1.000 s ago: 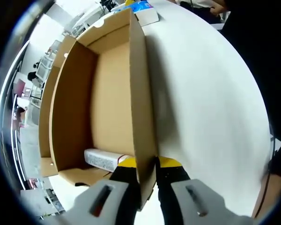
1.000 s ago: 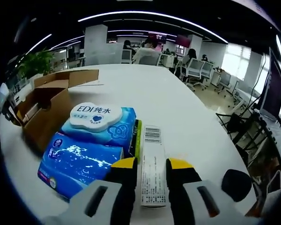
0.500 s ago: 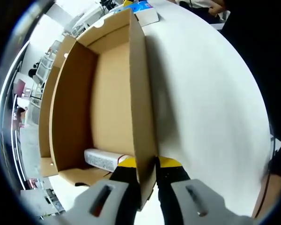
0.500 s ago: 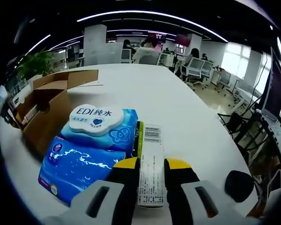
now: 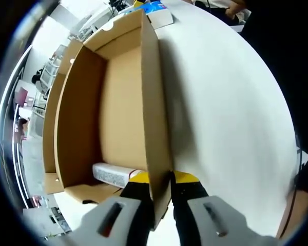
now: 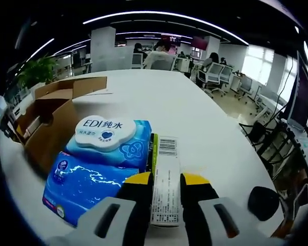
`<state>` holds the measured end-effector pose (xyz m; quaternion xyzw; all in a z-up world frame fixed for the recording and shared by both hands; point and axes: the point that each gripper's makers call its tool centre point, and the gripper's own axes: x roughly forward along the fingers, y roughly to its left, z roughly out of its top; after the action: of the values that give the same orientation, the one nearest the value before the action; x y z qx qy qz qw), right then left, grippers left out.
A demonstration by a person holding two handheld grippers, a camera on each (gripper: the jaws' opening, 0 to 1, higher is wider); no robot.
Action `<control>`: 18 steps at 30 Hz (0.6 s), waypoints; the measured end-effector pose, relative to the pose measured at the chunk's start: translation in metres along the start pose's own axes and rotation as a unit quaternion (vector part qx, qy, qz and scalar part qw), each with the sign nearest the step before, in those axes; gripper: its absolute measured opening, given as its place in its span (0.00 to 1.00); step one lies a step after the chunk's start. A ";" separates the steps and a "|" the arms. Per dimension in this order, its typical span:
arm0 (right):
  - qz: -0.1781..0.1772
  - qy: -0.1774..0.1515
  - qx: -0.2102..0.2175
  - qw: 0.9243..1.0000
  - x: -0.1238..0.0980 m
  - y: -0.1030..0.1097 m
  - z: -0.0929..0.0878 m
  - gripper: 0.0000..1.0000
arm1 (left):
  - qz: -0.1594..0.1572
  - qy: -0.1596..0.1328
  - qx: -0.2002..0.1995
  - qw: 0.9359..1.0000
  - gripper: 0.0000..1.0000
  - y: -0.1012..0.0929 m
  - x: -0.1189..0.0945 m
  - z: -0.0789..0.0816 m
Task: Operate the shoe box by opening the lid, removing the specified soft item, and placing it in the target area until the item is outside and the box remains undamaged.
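L gripper is pinching the near side wall of the open cardboard shoe box, jaws nearly shut on it. Inside, just left of its jaws, a small white carton is lying. R gripper is clamping a slim barcoded box; blue wet-wipes pack is sitting just to its left on the white table, touching that box.

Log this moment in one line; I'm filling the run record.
left gripper: shut on shoe box wall | right gripper: shut on white carton | wet wipes pack: on table
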<state>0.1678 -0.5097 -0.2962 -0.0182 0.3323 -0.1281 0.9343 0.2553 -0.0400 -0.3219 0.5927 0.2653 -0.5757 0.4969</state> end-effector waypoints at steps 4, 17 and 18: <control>0.001 0.001 -0.001 1.000 0.000 0.000 0.000 0.21 | 0.000 0.000 0.000 1.000 0.10 0.000 0.000 0.000; 0.007 0.001 -0.002 1.000 0.001 0.002 0.001 0.21 | 0.000 0.001 -0.001 1.000 0.10 0.000 0.000 0.000; 0.007 0.000 -0.002 1.000 0.001 0.002 0.001 0.21 | 0.000 0.001 -0.001 1.000 0.10 0.000 0.000 0.000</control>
<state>0.1697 -0.5081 -0.2967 -0.0174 0.3330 -0.1208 0.9350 0.2549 -0.0401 -0.3221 0.5928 0.2661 -0.5748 0.4973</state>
